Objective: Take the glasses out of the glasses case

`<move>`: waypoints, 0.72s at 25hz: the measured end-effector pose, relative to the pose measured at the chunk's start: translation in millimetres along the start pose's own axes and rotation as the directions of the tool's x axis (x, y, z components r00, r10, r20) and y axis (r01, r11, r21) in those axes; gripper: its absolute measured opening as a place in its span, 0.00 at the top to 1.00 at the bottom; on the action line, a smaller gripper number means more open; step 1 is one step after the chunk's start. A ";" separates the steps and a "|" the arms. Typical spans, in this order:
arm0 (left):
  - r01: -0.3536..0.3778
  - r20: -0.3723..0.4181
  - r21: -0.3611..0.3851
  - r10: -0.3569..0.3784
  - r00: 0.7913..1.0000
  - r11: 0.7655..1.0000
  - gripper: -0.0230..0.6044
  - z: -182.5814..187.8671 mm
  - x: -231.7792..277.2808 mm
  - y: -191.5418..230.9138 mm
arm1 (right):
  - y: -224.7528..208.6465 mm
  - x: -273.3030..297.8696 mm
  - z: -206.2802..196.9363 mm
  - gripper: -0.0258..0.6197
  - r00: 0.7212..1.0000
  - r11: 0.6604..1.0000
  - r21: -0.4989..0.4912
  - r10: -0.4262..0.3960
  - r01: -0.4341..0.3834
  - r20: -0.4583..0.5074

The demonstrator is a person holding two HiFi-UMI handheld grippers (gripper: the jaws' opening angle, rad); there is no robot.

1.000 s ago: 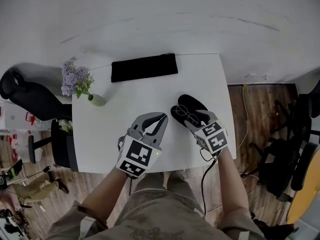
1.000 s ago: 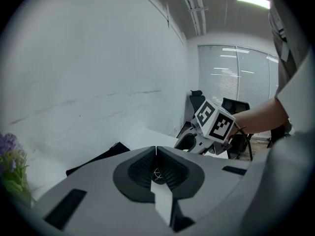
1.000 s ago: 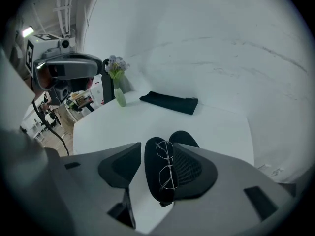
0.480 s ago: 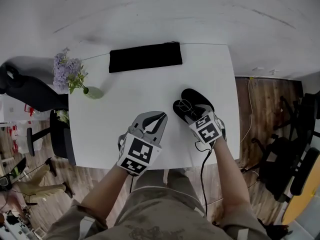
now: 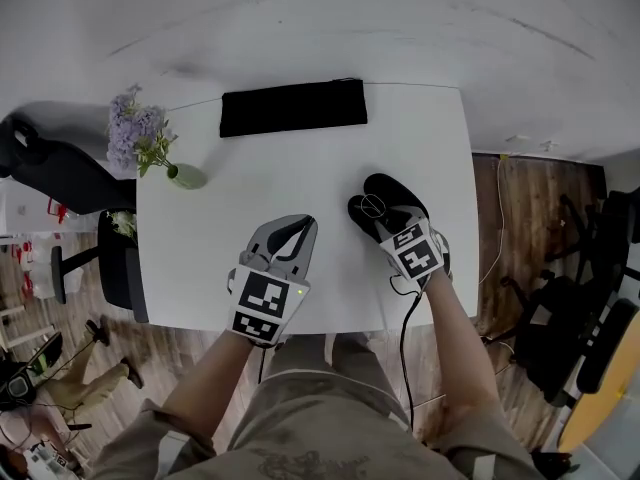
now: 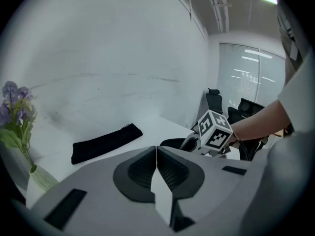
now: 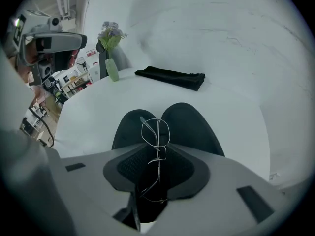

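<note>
On the counter (image 5: 250,178), near right, the right tool (image 7: 156,156) is closing about the glasses (image 7: 155,132) lying in the open glasses case (image 7: 189,127); left tool (image 6: 156,151) pressed together, empty; the next move likely calls for a gentle pinch, then lifting.

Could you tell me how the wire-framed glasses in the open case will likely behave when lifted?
The glasses look thin-wired, so probably light and easily bent under a hard squeeze. The black case beneath, held by nothing, might slide or lift along.

We read no words, numbers or brands; the cubes (image 5: 265,306) on the left gripper (image 5: 298,230) and right gripper (image 5: 383,223) bear only square markers.
</note>
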State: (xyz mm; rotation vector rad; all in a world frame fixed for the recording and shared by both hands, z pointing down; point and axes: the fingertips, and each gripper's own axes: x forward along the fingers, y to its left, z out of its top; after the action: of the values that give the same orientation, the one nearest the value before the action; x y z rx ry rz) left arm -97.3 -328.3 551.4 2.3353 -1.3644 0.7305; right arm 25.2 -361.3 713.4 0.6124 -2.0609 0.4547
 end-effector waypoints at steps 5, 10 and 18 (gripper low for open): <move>-0.043 0.014 0.029 0.042 0.999 0.999 0.93 0.8 -10.2 3.3 | -4.4 -13.7 6.9 0.76 0.997 0.999 0.023 -0.048 0.047 0.067; -0.055 0.043 0.037 0.054 0.998 0.998 0.93 9.4 -23.3 1.3 | -3.8 -49.8 31.1 0.76 0.984 0.997 0.027 -0.082 0.079 0.159; -0.094 0.143 0.078 0.082 0.986 0.993 0.93 49.4 -60.8 -9.8 | 11.4 -150.8 84.1 0.76 0.920 0.992 0.031 -0.127 0.124 0.370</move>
State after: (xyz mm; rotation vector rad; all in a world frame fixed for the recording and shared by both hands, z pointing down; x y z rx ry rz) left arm -100.6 -306.7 475.5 2.4453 -1.5328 0.6732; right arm 32.3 -359.7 540.5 0.8850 -2.3586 0.2855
